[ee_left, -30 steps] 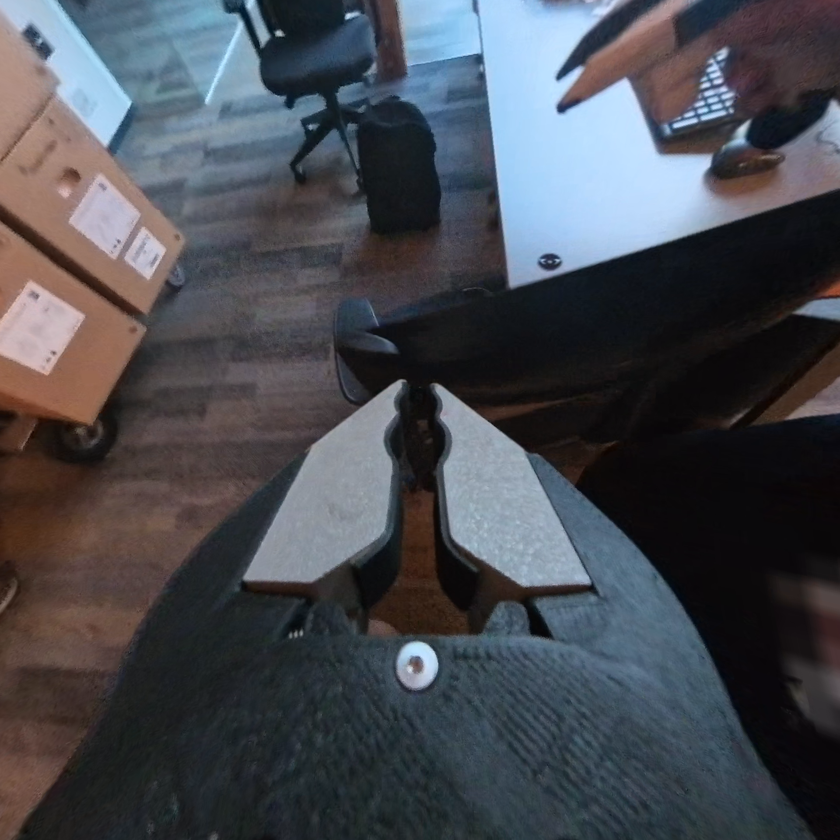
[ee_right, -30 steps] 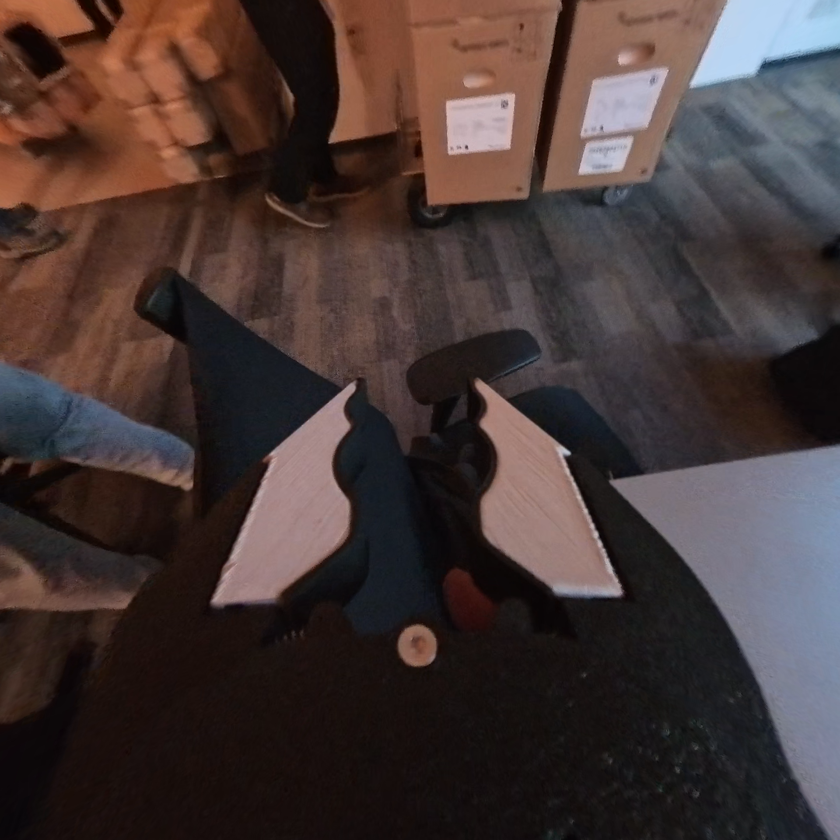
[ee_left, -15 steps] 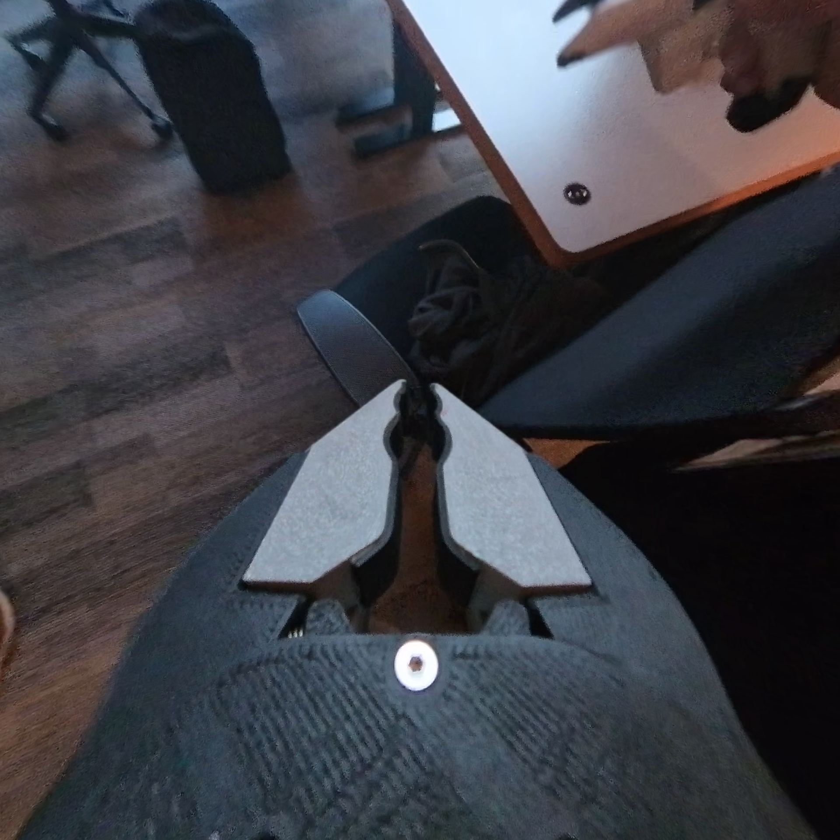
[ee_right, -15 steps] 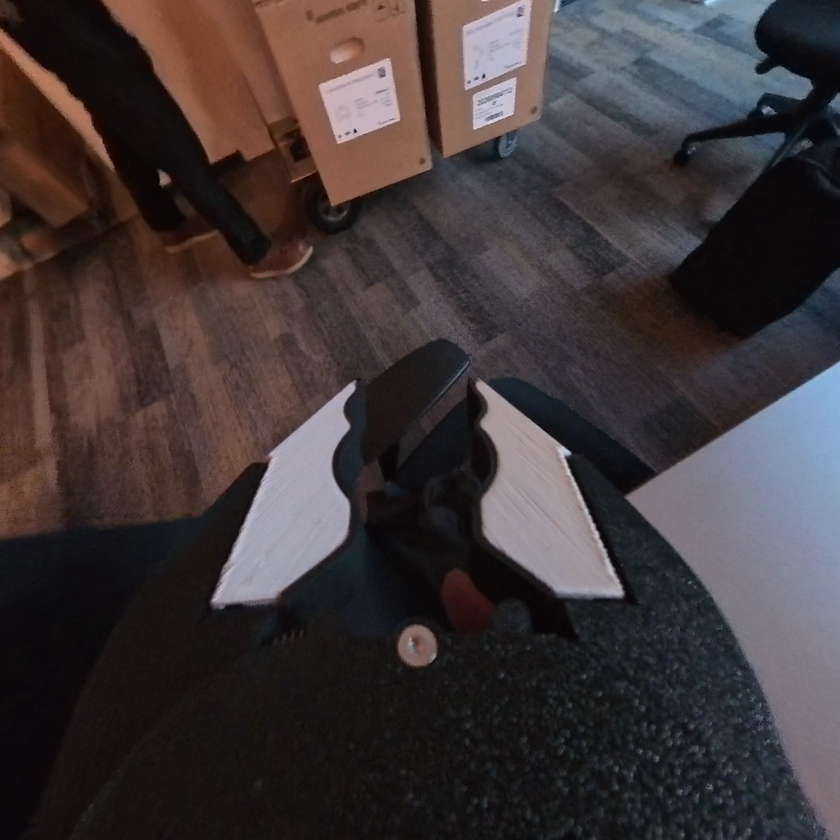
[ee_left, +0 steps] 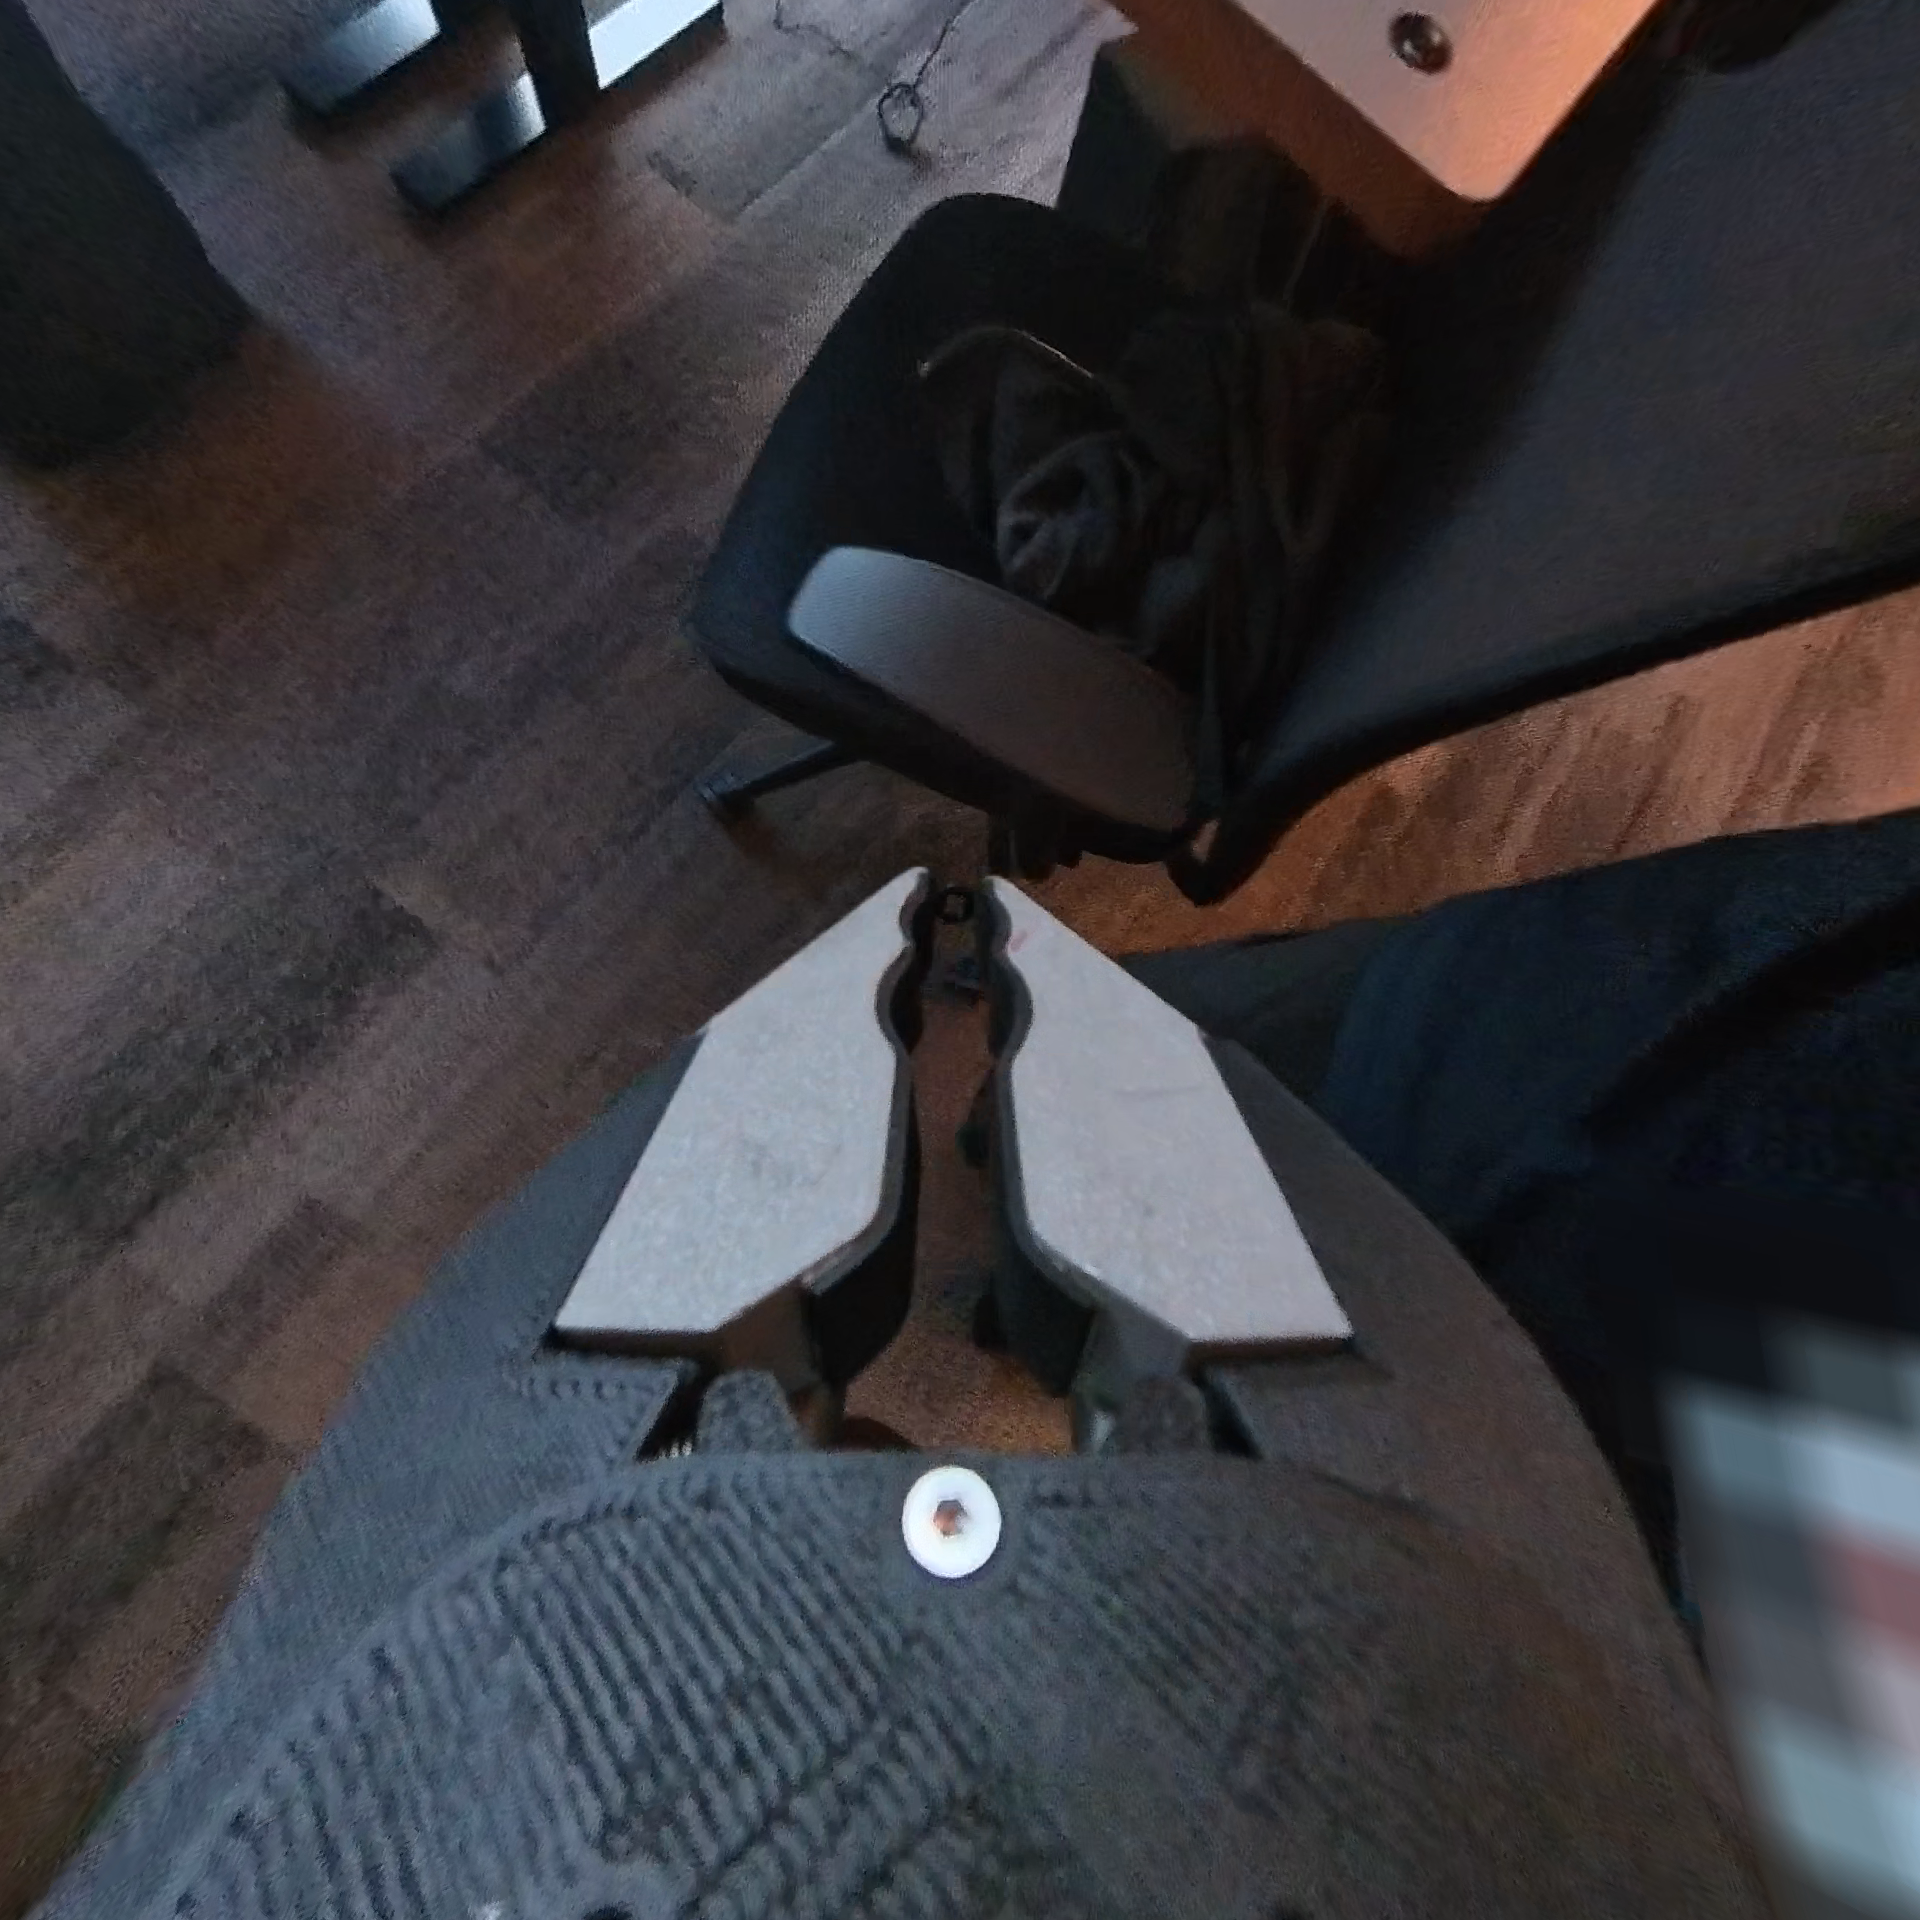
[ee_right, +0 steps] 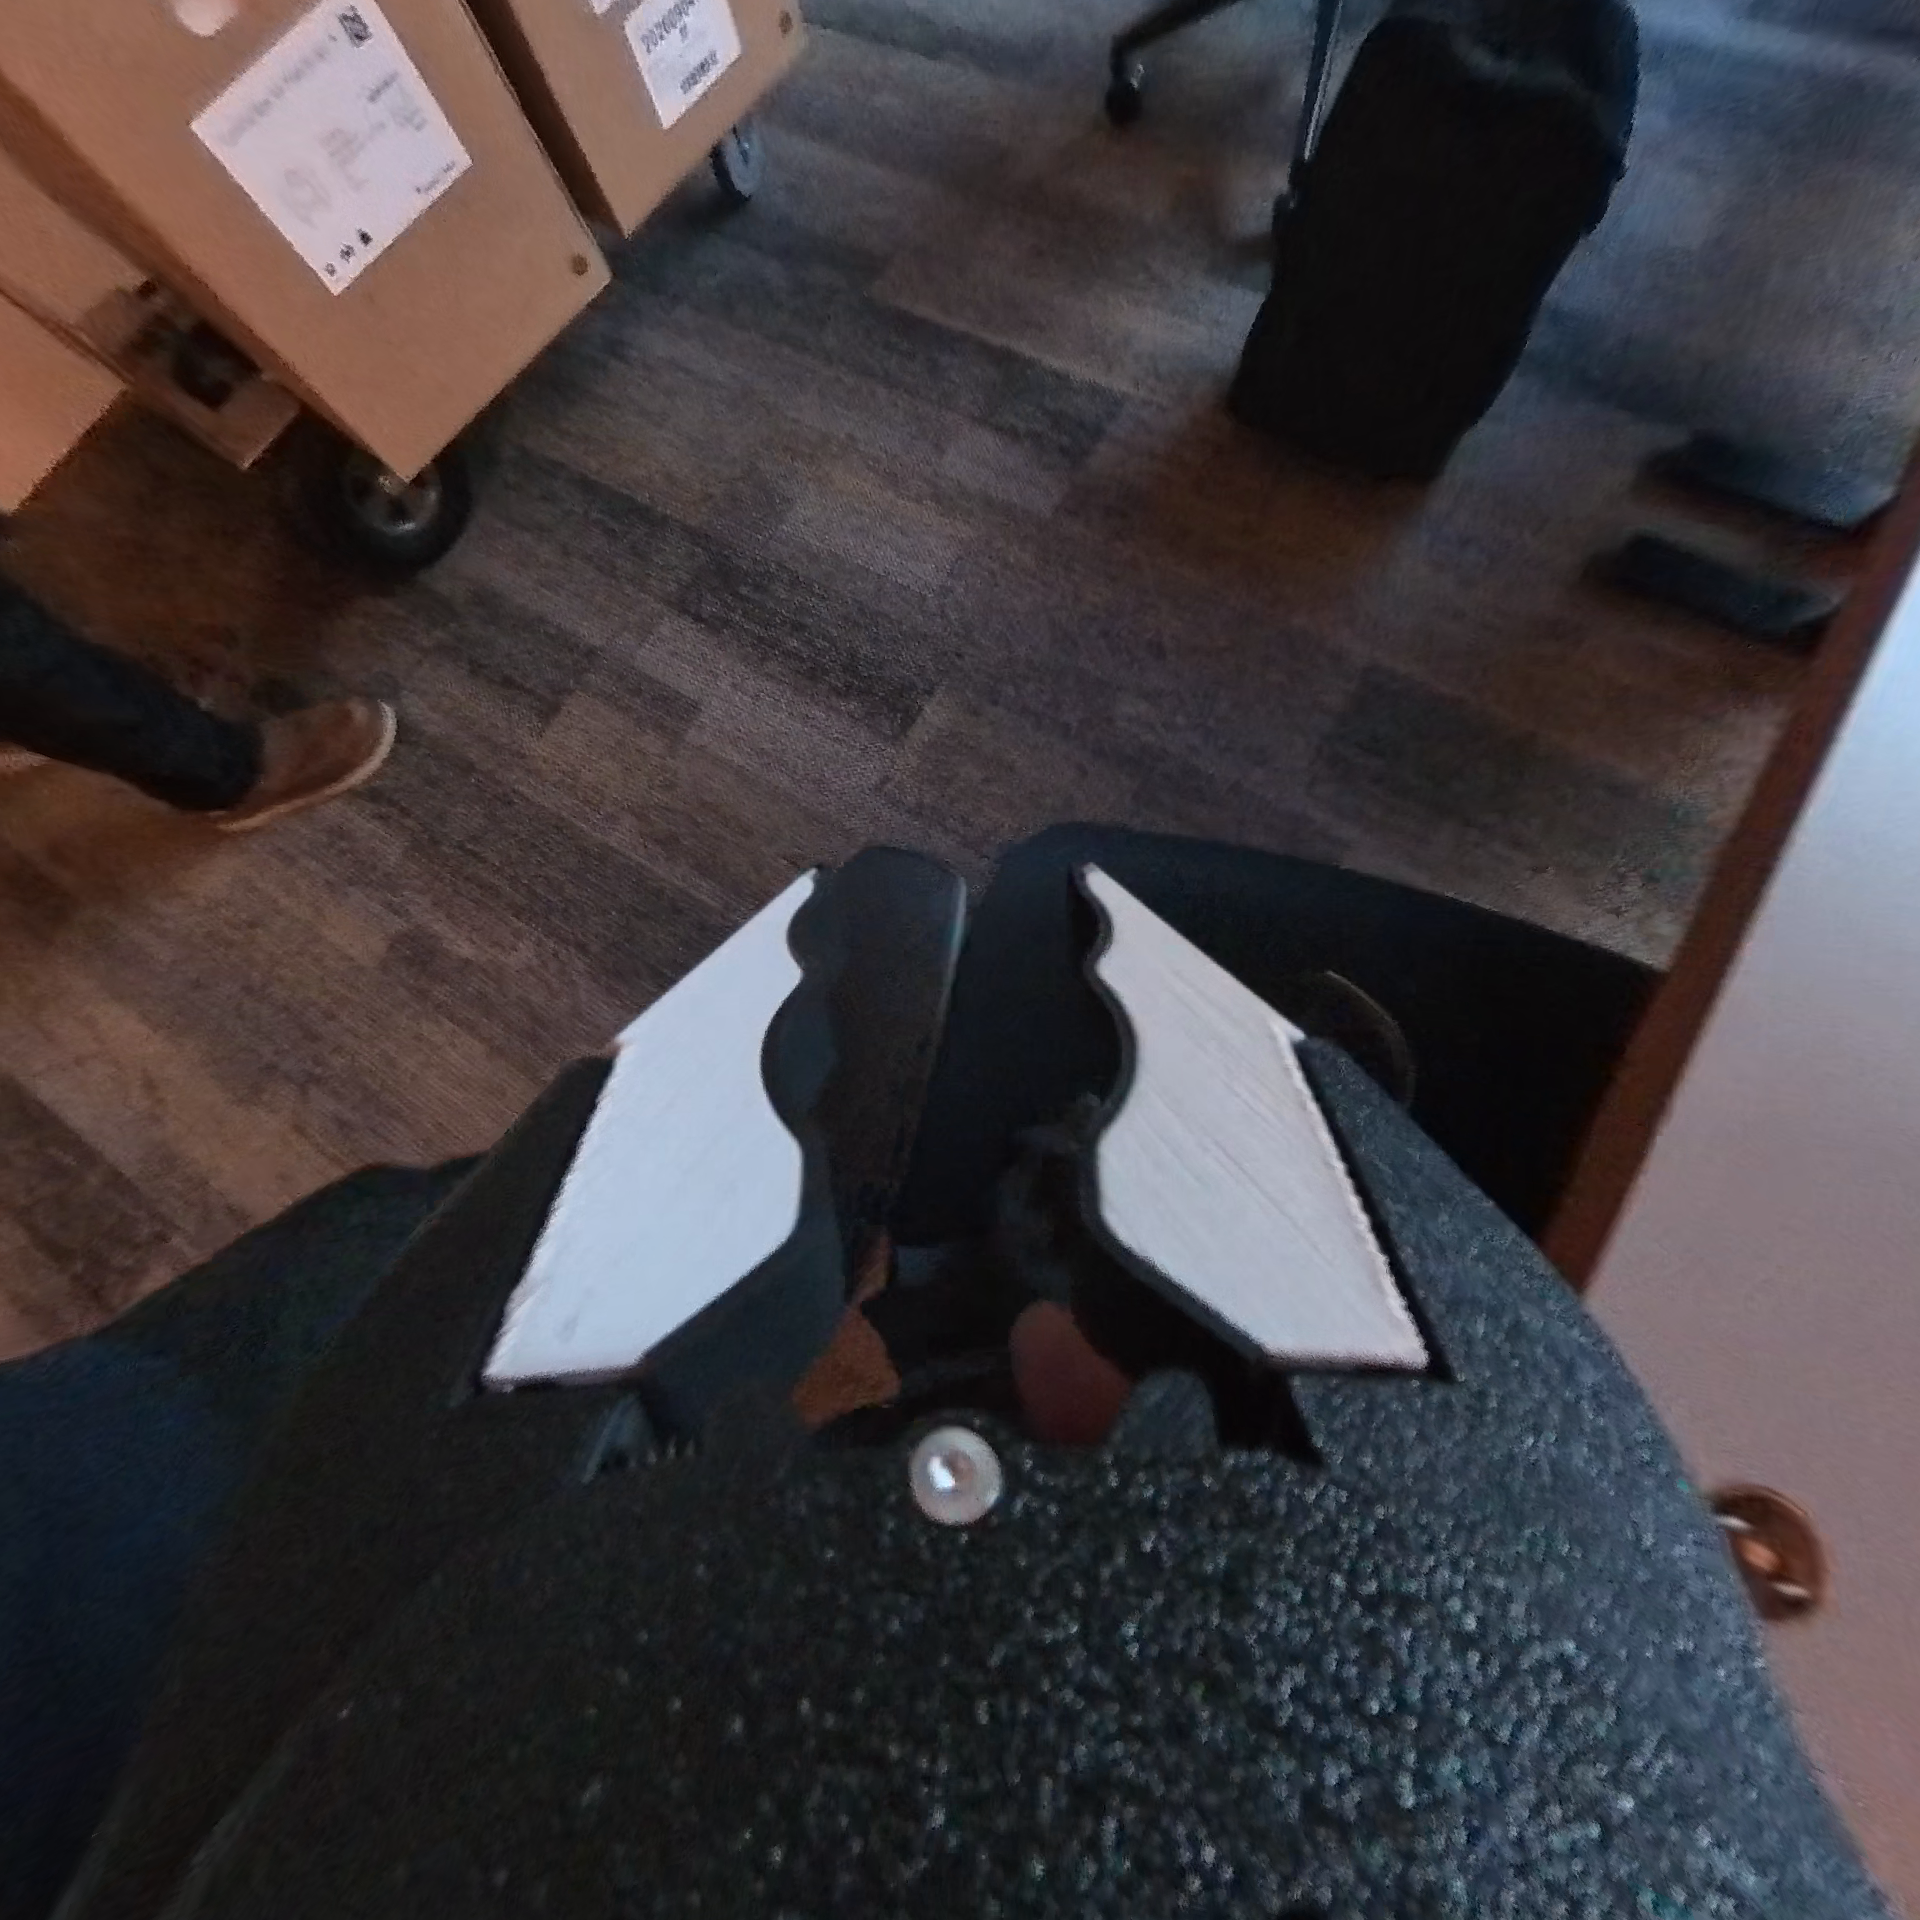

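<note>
Left gripper [ee_left: 956,899]: fingers nearly pressed together, only a thin slit between the tips, nothing pinched. It hangs in the air over the dark wood-look floor [ee_left: 312,831], tips pointing at the underside of a black office chair [ee_left: 831,436]. Nearest part is the chair's grey armrest pad [ee_left: 987,686], just beyond the tips, not touching. Dark bundled clothing [ee_left: 1122,468] lies on the seat. Behind the chair, a desk corner [ee_left: 1475,114] with a pale top and orange edge. Desk feet [ee_left: 468,135] upper left. Dark trouser leg [ee_left: 1610,1039] at right.

Right gripper [ee_right: 945,883]: fingers spread wide, holding nothing. Black armrest [ee_right: 894,987] sits in view between the fingers; whether it touches them I cannot tell. Black chair seat [ee_right: 1351,935] just past the right finger. Desk edge [ee_right: 1756,831] runs down the right side. Farther out on the grey carpet tiles [ee_right: 883,520]: black bag [ee_right: 1434,229] standing upright, cardboard boxes [ee_right: 343,208] with white labels on a wheeled cart upper left, a person's brown shoe [ee_right: 312,758] at left. Small round copper-coloured fitting [ee_right: 1766,1548] on the desk, lower right.
</note>
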A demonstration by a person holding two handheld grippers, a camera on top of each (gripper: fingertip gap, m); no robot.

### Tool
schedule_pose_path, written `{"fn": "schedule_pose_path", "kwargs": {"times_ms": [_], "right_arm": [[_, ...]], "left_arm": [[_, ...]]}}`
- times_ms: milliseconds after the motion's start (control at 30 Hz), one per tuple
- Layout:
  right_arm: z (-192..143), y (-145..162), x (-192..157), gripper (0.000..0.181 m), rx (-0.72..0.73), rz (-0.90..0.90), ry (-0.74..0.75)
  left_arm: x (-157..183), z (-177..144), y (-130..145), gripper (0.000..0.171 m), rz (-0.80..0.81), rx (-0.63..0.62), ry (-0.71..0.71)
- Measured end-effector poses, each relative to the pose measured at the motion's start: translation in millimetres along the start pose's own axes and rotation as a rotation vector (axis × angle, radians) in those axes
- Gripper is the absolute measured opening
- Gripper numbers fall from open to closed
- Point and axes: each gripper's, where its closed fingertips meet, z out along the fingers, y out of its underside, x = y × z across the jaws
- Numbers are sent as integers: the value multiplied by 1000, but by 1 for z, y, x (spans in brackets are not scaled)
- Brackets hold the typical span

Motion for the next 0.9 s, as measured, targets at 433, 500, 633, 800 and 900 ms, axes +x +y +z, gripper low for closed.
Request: {"fn": "schedule_pose_path", "kwargs": {"times_ms": [433,500,633,800,900], "right_arm": [[256,-422,58,50,404,-24,101],[288,-461,73,49,385,1,60],[371,-470,102,49,170,49,57],[480,-496,168,50,107,165,196],[539,-529,213,47,97,293,323]], "left_arm": [[-381,87,-117,6,160,-85,130],[-445,98,-164,6,189,-66,147],[-574,118,-249,6,204,-71,180],[-760,167,-321,6,418,-71,203],[-875,202,-373,7,495,-56,241]]}}
